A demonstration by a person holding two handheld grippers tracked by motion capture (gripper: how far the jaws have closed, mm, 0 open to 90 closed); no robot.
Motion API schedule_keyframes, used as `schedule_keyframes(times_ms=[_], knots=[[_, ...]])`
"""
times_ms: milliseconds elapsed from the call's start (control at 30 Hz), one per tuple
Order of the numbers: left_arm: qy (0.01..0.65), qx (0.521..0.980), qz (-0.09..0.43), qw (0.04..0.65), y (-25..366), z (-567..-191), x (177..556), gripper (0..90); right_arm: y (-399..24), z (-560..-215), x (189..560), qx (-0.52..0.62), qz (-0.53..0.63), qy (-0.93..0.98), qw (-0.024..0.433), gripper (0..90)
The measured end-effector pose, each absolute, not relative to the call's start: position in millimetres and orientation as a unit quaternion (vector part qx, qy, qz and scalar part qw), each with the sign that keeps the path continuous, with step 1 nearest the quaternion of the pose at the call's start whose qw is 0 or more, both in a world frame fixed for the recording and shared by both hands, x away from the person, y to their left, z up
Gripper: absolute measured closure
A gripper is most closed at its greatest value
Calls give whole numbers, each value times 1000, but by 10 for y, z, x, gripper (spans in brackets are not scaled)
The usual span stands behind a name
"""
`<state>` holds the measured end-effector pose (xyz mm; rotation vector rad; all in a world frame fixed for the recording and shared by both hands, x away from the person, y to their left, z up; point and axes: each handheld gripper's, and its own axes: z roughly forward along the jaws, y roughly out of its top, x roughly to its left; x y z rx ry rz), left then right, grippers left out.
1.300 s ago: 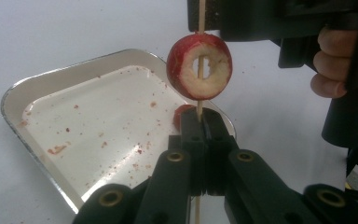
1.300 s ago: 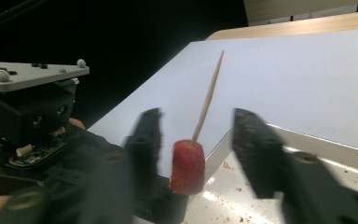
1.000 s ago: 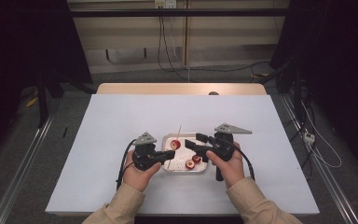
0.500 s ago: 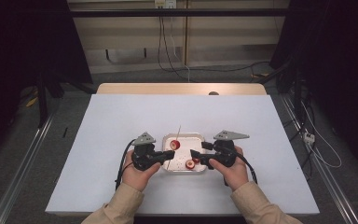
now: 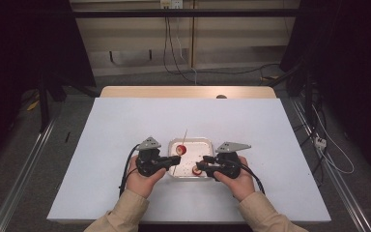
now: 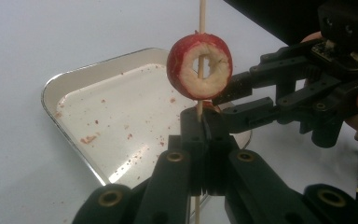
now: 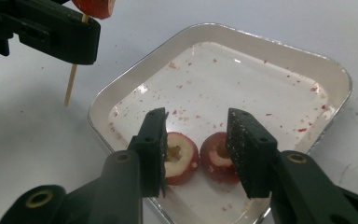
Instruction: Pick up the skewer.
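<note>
Two grippers meet over the small metal tray (image 5: pixel 191 144) in the high view, near my edge of the white table (image 5: pixel 125 125). My left gripper (image 5: pixel 166 163) sits at the tray's left side with a thin wooden skewer (image 5: pixel 184 137) slanting up from it, one red fruit ring (image 5: pixel 180 150) threaded on the stick. My right gripper (image 5: pixel 201 168) reaches in from the tray's right, its tips over a red piece (image 5: pixel 197 170) lying in the tray.

From the left gripper view, I see my own jaws pressed together on the skewer (image 6: pixel 201 18), which stands upright between them. The fruit ring (image 6: pixel 199 66) hangs on the stick just above the jaws, its pale cut face and cored hole toward me. The right gripper (image 6: pixel 230 100) comes in from the right side just behind the ring, above the tray (image 6: pixel 70 93), whose floor is speckled with red crumbs.

From the right gripper view, my jaws stand apart and have just been closing. Two more cored rings lie side by side at the tray's (image 7: pixel 335 74) near edge: the left ring (image 7: pixel 181 157) touches the left pad, while the right ring (image 7: pixel 216 157) lies partly behind the right pad; I cannot tell whether that pad touches it. The left gripper (image 7: pixel 81 35) and skewer end (image 7: pixel 70 88) show at the upper left.
</note>
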<state>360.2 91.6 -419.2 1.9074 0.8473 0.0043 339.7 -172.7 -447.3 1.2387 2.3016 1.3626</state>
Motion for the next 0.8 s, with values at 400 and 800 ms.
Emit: schedule_keyframes(times_ms=[400, 800], knots=[[350, 790, 5, 503, 920, -4174, 3602, 894, -1741, -4525, 3338, 442, 463, 766, 61, 674], [348, 792, 4, 502, 909, -4175, 3604, 894, -1641, -4604, 3385, 445, 462, 765, 48, 573]])
